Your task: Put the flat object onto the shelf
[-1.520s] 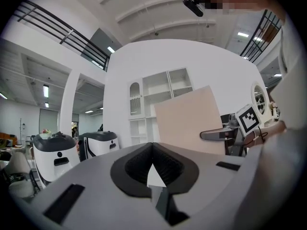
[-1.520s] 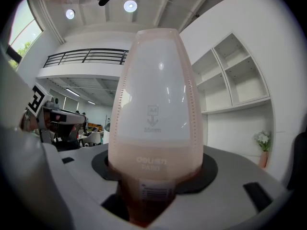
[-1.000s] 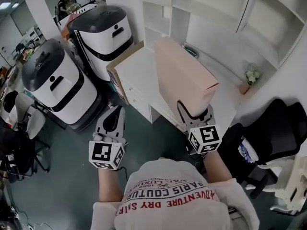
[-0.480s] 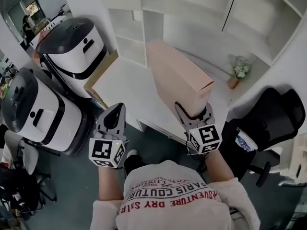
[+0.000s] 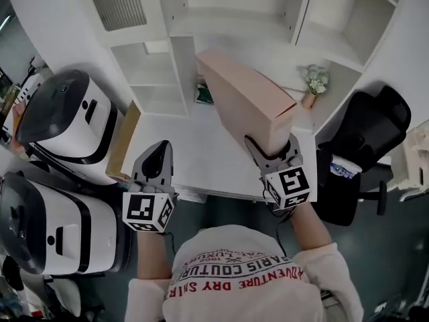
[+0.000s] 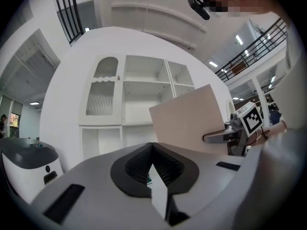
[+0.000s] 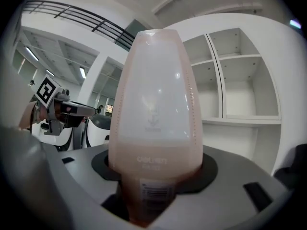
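Two hand-held grippers are raised over the near edge of the desk [image 5: 181, 154]. The left hand-held gripper [image 5: 156, 159] has its jaws pressed together on nothing. The right hand-held gripper [image 5: 271, 150] is clamped on the bottom edge of the flat object [image 5: 244, 102], a pale pink folder-like case. The case juts out over the right half of the desk, leaning toward the shelf [image 5: 234, 25].

The grip sits low on one narrow edge, with nearly all of the case beyond the pads. A quick swing could make it pivot or slide in the jaws. Its leading corner could catch a shelf board or divider on the way in and twist the case loose. A small potted plant [image 5: 310, 86] at the desk's far right corner stands near the likely path and might be knocked over. The left hand-held gripper gives no support.

How deep the pads bite is hard to judge. In the right gripper view the case fills the middle and blocks the bay straight ahead. From above I cannot tell how far the case clears the desk. A small green thing [image 5: 204, 94] at the desk's far edge is partly cut off by the case and too unclear to name. The shelf's upper bays run off the picture.
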Tool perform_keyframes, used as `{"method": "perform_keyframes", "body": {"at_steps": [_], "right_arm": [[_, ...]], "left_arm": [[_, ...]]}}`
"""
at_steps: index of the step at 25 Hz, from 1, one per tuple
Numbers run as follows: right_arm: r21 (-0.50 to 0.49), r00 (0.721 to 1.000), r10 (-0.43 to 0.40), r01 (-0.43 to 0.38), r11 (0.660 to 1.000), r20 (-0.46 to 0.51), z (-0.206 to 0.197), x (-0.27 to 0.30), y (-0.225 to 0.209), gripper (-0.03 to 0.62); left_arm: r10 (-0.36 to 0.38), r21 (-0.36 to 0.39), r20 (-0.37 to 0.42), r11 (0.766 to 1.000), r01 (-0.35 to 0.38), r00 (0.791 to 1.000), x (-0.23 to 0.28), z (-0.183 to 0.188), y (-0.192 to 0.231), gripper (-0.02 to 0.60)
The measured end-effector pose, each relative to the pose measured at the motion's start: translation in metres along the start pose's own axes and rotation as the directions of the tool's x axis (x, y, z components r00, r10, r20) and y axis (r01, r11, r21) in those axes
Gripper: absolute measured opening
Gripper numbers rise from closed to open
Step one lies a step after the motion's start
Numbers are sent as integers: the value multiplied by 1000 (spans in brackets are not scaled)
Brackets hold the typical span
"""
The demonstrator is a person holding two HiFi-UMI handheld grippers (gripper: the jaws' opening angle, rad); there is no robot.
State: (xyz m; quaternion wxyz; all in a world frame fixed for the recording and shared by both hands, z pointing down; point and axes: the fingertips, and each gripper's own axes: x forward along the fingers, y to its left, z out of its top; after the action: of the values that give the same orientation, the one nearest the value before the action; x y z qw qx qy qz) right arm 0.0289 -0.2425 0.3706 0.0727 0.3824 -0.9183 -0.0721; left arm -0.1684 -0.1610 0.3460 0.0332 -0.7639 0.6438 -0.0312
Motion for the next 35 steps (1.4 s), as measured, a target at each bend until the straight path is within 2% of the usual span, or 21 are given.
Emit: {"method": "perform_keyframes", "body": {"at_steps": [3, 7, 10, 12, 14, 16, 19, 22, 26, 31, 33, 35], "right_arm": [[-28, 997, -74, 74, 997, -17, 15, 8, 5, 290], [-85, 987, -153, 148, 985, -53, 36, 15, 11, 290], [-202, 979, -189, 170, 965, -79, 65, 27, 19, 290], [-305, 970, -227, 189, 933, -93, 85, 34, 22, 290], [-418, 955, -277, 212, 883, -101, 104, 40, 21, 290], [-532, 940, -324, 222, 817, -104, 120, 44, 19, 290], [-676, 924, -365, 198, 710, -113, 140, 52, 18, 290], [-772, 907, -403, 170, 612, -120, 160, 65, 10, 291], [-858, 873, -467, 129, 497, -139, 175, 85, -9, 293], [-921, 840, -524, 83, 381, -141, 177, 118, -27, 293], [-943, 829, -540, 47, 331, -148, 172, 133, -34, 293], [-956, 820, -547, 2, 295, -167, 165, 150, -40, 293]], "left_arm": [[-89, 10, 33, 996, 88, 995, 5, 7, 13, 14], [-200, 21, 66, 980, 199, 978, 0, 12, 21, 14], [-242, 32, 67, 970, 241, 968, -6, 11, 33, 14], [-270, 30, 75, 963, 269, 960, -10, 10, 38, 14], [-300, 33, 79, 954, 298, 951, -14, 9, 41, 14], [-325, 37, 76, 946, 323, 943, -18, 7, 42, 14], [-347, 31, 72, 938, 346, 935, -22, 3, 45, 14], [-358, 32, 71, 934, 356, 931, -23, 2, 46, 14], [-352, 31, 80, 936, 351, 932, -23, 2, 53, 14], [-333, 26, 50, 943, 332, 942, -11, -10, 58, 14], [-334, 35, 46, 942, 333, 941, -6, -10, 57, 14], [-329, 44, 48, 944, 327, 943, 1, -8, 61, 14]]}}
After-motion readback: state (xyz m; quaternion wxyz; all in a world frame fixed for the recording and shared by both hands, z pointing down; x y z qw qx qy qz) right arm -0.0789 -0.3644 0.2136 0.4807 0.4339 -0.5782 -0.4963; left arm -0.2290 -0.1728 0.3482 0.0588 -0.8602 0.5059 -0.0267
